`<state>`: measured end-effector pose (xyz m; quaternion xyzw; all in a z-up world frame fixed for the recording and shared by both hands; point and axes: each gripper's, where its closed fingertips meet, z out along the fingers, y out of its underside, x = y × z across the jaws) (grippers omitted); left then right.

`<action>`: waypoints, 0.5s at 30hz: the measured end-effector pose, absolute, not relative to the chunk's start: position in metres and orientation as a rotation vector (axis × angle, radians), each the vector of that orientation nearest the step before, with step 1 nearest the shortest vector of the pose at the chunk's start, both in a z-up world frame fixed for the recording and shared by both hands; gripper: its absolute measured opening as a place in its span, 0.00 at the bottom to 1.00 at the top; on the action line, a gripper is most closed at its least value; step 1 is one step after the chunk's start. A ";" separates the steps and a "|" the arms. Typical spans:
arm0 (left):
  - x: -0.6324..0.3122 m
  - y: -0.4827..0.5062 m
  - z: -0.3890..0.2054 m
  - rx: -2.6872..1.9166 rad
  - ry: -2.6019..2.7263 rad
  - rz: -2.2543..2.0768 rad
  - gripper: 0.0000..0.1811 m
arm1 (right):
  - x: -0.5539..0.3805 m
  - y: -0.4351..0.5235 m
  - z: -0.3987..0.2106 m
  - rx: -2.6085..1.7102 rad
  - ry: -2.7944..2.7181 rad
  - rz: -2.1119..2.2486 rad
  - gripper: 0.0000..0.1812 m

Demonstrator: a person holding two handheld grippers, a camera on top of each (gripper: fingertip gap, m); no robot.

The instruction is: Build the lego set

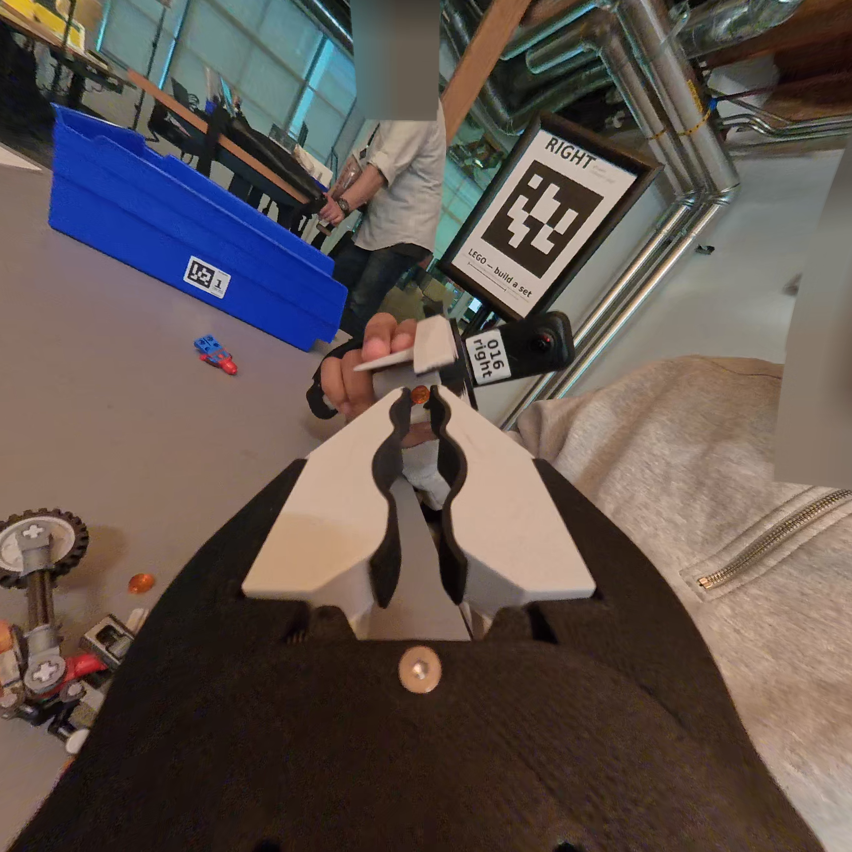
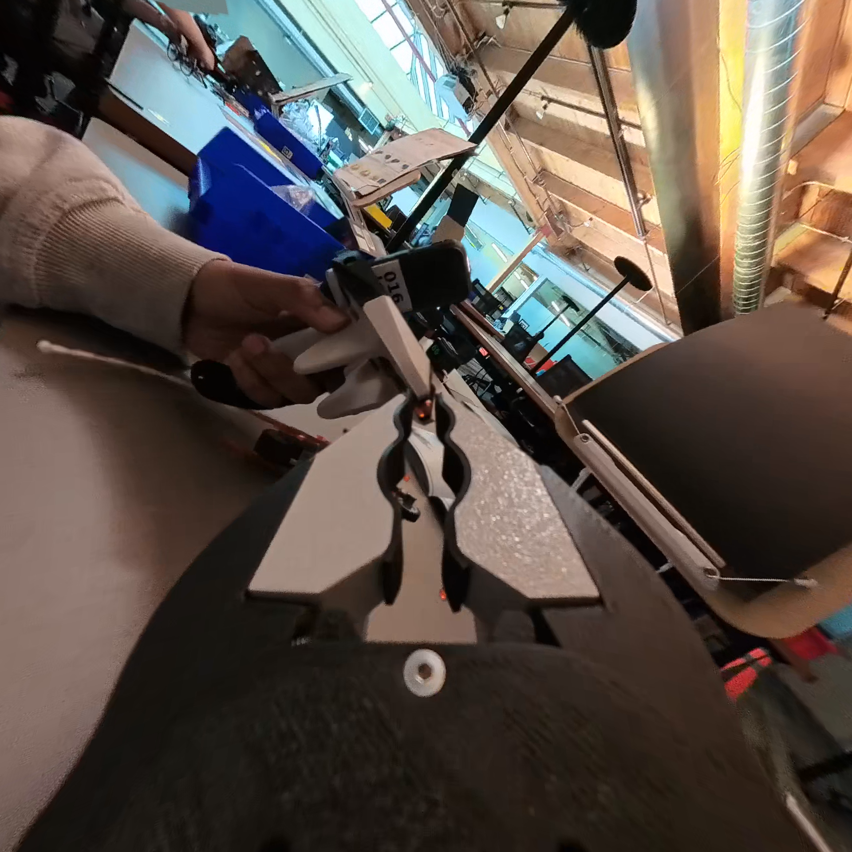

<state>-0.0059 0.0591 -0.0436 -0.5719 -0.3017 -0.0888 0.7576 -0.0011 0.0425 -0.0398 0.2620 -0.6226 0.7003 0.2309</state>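
1. We see the left gripper raised off the table, its jaws nearly closed and pinching a small orange stud at the tips.
2. In the right wrist view, the right gripper meets the left gripper's tips; its jaws are almost closed with an orange stud between them. We cannot tell which gripper truly bears it.
3. A second orange stud lies on the table by the left edge, just beside the wheeled lego build.
4. A small blue-and-red lego piece sits farther out on the table, near the blue bin.
5. A framed marker sign stands behind the right gripper.
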 end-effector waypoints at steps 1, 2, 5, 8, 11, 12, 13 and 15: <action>-0.006 0.059 -0.043 -1.242 -0.659 -0.190 0.03 | -0.001 0.042 -0.040 0.726 -1.704 1.909 0.03; -0.007 0.058 -0.044 -1.242 -0.662 -0.188 0.03 | -0.001 0.041 -0.041 0.725 -1.699 1.896 0.03; -0.006 0.056 -0.042 -1.231 -0.657 -0.194 0.03 | -0.001 0.041 -0.039 0.716 -1.690 1.893 0.03; -0.006 0.056 -0.040 -1.226 -0.650 -0.186 0.03 | -0.001 0.041 -0.039 0.708 -1.691 1.898 0.03; -0.005 0.053 -0.037 -1.200 -0.642 -0.195 0.03 | -0.004 0.042 -0.037 0.690 -1.688 1.910 0.00; -0.006 0.052 -0.037 -1.197 -0.644 -0.195 0.03 | -0.004 0.043 -0.036 0.689 -1.691 1.916 0.00; -0.006 0.052 -0.037 -1.199 -0.644 -0.192 0.03 | -0.004 0.043 -0.037 0.688 -1.694 1.919 0.00; -0.006 0.054 -0.039 -1.212 -0.646 -0.186 0.03 | -0.004 0.043 -0.036 0.684 -1.694 1.919 0.00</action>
